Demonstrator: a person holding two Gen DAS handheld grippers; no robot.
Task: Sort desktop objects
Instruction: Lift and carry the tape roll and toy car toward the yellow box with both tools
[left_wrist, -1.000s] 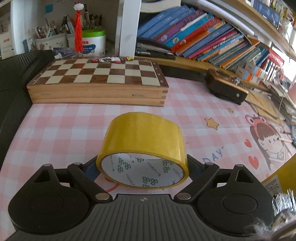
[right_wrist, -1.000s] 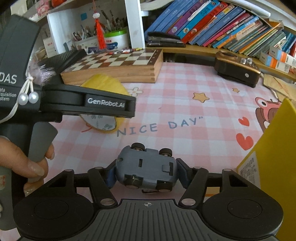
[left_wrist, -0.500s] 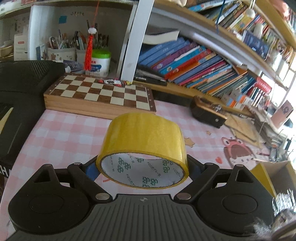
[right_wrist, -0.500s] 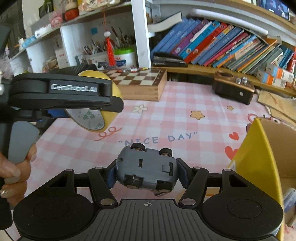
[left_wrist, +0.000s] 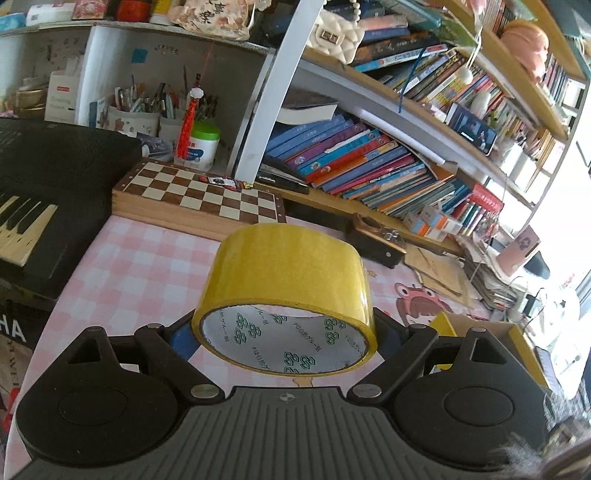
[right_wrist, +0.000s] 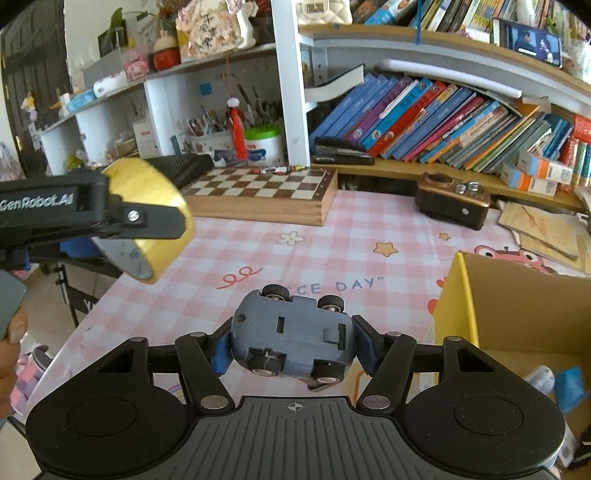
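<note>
Bookshelves crammed with leaning books are seen behind a worktop (right_wrist: 258, 251) covered in pink checked cloth, with a chessboard (right_wrist: 258, 188) lying at its back edge and a small brown radio (right_wrist: 452, 205) set well apart to the right. 2 items are held clear above the cloth. The left gripper (left_wrist: 284, 332) is clenched on a roll of yellow tape (left_wrist: 288, 273), its pads pressed to the roll's 2 sides. The right gripper (right_wrist: 291, 345) is clenched on a grey toy car (right_wrist: 291, 343), which is turned with its underside and wheels toward the camera. An open cardboard box (right_wrist: 517, 295) with a yellow outer wall stands at the right of the worktop, and a few small things can be made out inside it, too blurred to name. Judged from this, both pick-ups are done and only the drop into the box is left for these 2 items. No other loose small object is seen on the cloth.
</note>
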